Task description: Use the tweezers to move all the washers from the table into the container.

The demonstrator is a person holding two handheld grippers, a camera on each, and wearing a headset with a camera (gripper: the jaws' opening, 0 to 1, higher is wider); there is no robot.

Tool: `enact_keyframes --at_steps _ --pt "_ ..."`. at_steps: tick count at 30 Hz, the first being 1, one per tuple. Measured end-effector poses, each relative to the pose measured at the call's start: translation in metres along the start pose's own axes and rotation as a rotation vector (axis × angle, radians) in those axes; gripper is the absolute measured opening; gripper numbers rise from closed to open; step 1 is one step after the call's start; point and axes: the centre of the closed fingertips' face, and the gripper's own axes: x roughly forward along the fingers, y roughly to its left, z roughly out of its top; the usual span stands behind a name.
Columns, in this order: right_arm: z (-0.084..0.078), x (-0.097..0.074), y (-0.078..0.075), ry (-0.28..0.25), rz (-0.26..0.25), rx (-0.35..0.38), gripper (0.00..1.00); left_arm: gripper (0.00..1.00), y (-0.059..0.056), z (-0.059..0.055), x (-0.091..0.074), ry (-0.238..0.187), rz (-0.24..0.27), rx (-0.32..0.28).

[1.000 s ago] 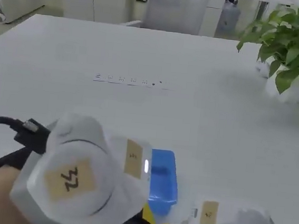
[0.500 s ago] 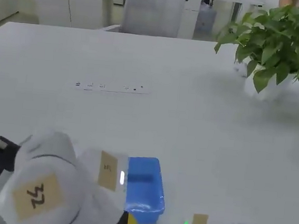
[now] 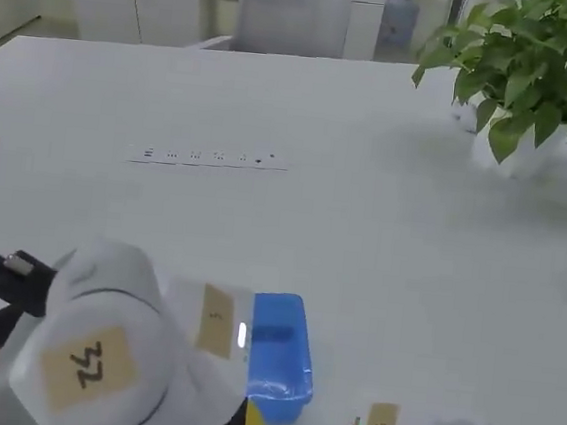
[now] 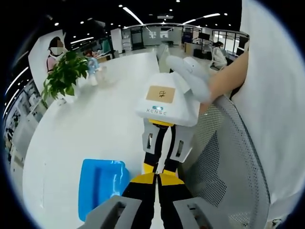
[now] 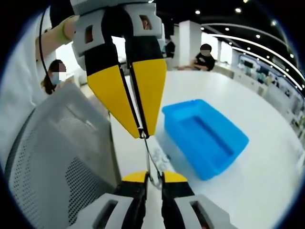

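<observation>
One white table [image 3: 364, 210]; on it, one blue container [image 3: 278, 358], one potted plant [image 3: 524, 65] and one inset row of sockets [image 3: 208, 157]. Two grippers: one left gripper [image 4: 156, 180] and one right gripper [image 5: 150, 177]. One pair of tweezers [image 5: 147, 157]. Two chairs: one mesh-backed chair [image 5: 52, 157] and one grey chair [image 3: 293, 13]. Two seated people [image 5: 206, 55] in the background of the right gripper view.

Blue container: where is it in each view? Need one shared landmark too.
Head view: blue container at bottom centre.
Left gripper view: lower left.
Right gripper view: right of centre.
Shared landmark: the white table it stands on, seen in all three.
</observation>
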Motion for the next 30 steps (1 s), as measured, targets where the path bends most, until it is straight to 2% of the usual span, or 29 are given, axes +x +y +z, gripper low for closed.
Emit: enact_keyframes --at_steps 7,11,13,15,16,19,24,27,29,30 --pt "0.000 0.000 -0.002 -0.014 0.004 0.036 0.07 0.00 0.005 0.000 0.001 -0.004 -0.012 0.001" --pt "0.000 0.001 -0.002 -0.012 0.003 0.031 0.07 0.00 0.004 -0.001 0.001 0.012 -0.031 0.021" --pt "-0.001 0.002 -0.002 -0.013 0.008 0.051 0.07 0.00 0.005 -0.003 0.002 0.019 -0.041 0.014" --pt "-0.005 0.004 -0.004 0.004 0.000 0.058 0.08 0.00 0.010 -0.007 0.004 0.040 -0.027 0.010" --pt "-0.012 0.004 -0.005 0.045 -0.007 0.032 0.08 0.00 0.011 -0.008 0.005 0.046 -0.027 0.009" --pt "-0.008 0.003 -0.002 0.024 -0.003 0.033 0.09 0.00 0.010 -0.007 0.006 0.032 -0.064 0.008" --pt "0.009 0.000 -0.003 -0.054 -0.001 0.045 0.14 0.00 0.007 -0.006 0.007 0.035 -0.092 0.017" --pt "0.011 0.000 -0.004 -0.065 -0.007 0.025 0.10 0.00 0.008 -0.005 0.008 0.038 -0.097 0.007" --pt "0.005 0.002 -0.005 -0.032 -0.011 0.014 0.06 0.00 0.007 -0.005 0.009 0.030 -0.103 -0.019" --pt "0.006 0.003 -0.005 -0.047 -0.008 0.031 0.07 0.00 0.007 -0.005 0.009 0.031 -0.109 -0.026"
